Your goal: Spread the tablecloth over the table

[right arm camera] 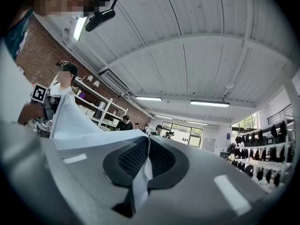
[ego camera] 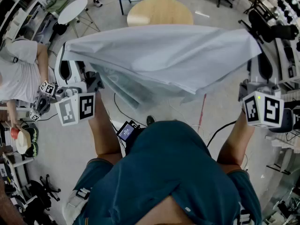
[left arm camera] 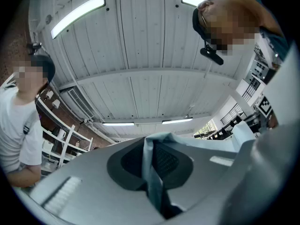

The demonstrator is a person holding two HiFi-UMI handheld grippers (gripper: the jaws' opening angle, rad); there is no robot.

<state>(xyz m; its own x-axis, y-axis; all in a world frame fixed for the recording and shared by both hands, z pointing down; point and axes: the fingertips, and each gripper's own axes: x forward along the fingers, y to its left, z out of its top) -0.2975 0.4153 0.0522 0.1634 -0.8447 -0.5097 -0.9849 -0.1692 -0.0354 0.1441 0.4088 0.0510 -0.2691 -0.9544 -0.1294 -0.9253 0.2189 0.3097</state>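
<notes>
Clenching tablecloth (ego camera: 164,50) | left hand-held gripper (left arm camera: 151,163), right hand-held gripper (right arm camera: 145,163) | head view alone shows table (ego camera: 159,12)

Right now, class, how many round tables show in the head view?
2: a wooden table beyond the raised tablecloth, and a white table at upper left. The cloth may hide more.

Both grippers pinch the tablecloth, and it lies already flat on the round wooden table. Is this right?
No. The left gripper and right gripper pinch the tablecloth, but it hangs in the air between them, not on the round table, as the head view shows.
</notes>
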